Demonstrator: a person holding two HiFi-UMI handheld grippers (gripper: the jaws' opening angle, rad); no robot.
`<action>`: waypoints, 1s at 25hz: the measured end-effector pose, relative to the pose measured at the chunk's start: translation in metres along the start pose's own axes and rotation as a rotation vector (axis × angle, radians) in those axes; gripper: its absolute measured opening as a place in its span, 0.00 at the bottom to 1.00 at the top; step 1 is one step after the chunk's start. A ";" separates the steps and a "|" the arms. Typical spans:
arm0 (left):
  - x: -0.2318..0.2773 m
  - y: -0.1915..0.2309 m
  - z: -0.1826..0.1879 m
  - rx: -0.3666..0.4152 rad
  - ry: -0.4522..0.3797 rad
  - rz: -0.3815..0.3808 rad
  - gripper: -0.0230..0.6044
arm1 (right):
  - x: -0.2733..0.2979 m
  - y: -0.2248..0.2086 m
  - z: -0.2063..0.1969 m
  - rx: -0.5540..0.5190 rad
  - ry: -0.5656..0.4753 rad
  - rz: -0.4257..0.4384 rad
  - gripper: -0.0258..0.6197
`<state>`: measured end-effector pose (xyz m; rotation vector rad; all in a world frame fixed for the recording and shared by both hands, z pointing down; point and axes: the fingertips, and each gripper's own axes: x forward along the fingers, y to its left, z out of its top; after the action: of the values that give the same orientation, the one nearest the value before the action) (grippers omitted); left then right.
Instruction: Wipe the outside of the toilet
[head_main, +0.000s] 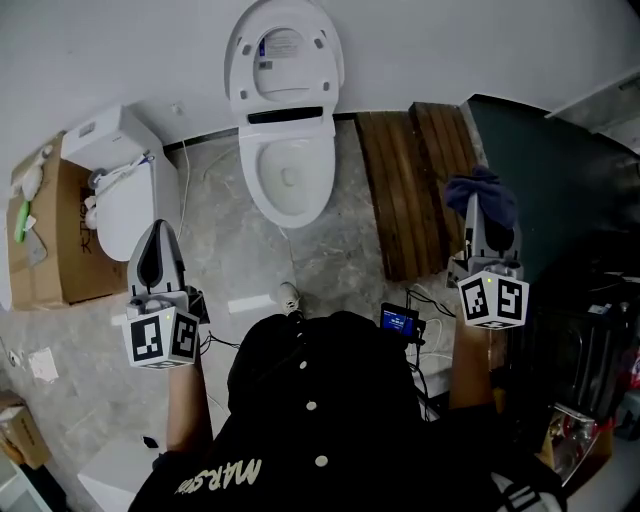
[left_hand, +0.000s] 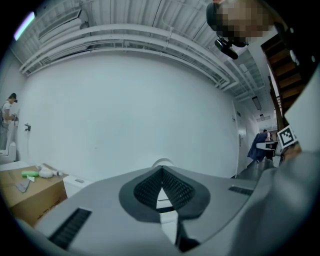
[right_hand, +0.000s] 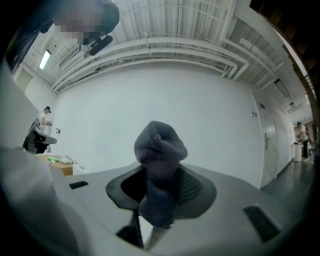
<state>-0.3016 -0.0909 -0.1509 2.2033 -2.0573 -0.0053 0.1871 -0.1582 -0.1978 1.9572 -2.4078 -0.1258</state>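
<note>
A white toilet (head_main: 288, 170) stands against the wall straight ahead, its lid (head_main: 284, 55) raised and its bowl open. My right gripper (head_main: 482, 215) is held up at the right, well away from the toilet, and is shut on a dark grey-blue cloth (head_main: 481, 194) that bunches above its jaws (right_hand: 159, 150). My left gripper (head_main: 158, 252) hovers at the left over the floor, shut with nothing in it (left_hand: 161, 186). Only the top of the toilet lid (left_hand: 162, 162) peeks above the left jaws.
A second white toilet tank (head_main: 112, 175) and a cardboard box (head_main: 45, 235) with small items sit at the left. A wooden slat platform (head_main: 415, 180) lies right of the toilet, with a dark cabinet (head_main: 545, 190) beyond. Cables and a small device (head_main: 400, 320) lie on the marble floor by my feet.
</note>
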 end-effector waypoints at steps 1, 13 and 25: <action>0.003 0.004 0.000 0.003 -0.003 -0.009 0.05 | 0.001 0.005 0.002 0.000 -0.005 -0.005 0.25; 0.023 0.036 0.003 -0.009 0.006 -0.060 0.05 | 0.011 0.036 0.022 -0.042 -0.015 -0.032 0.25; 0.010 0.023 0.005 -0.011 -0.003 -0.040 0.05 | 0.006 0.040 0.016 -0.020 -0.007 0.016 0.25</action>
<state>-0.3240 -0.1030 -0.1524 2.2387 -2.0099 -0.0243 0.1454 -0.1555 -0.2103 1.9321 -2.4157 -0.1556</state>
